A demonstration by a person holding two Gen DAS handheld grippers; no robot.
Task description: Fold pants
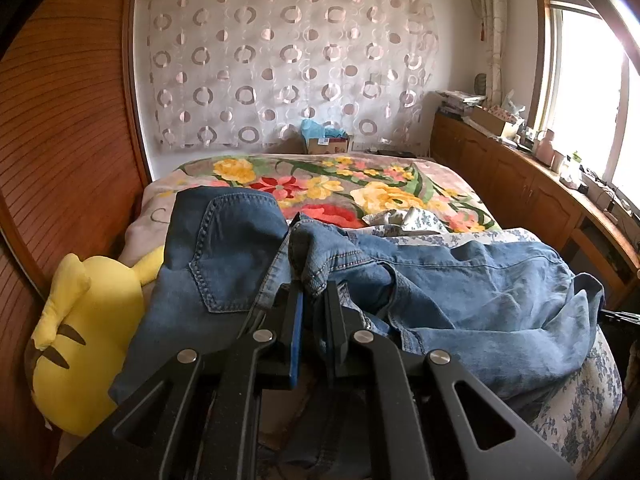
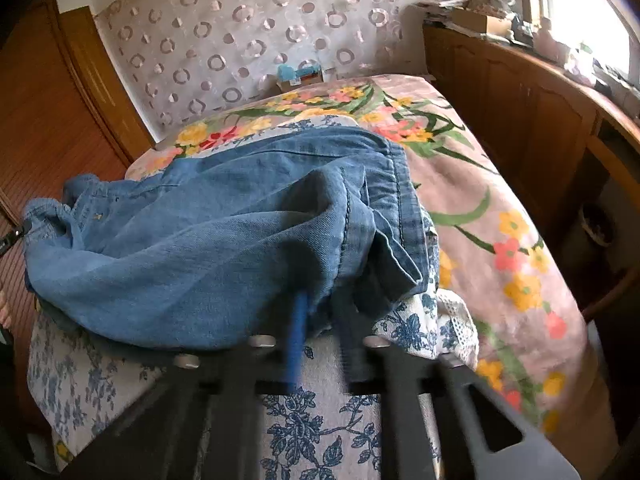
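Both grippers, left gripper, right gripper, pinching jeans edges

The left gripper is matte black, with angular arms pierced by triangular cut-outs at five and seven o'clock, four round silver screws, and a blue pad lining one finger. The right gripper, blurred, shows the same black arms, silver screws and a blue pad.
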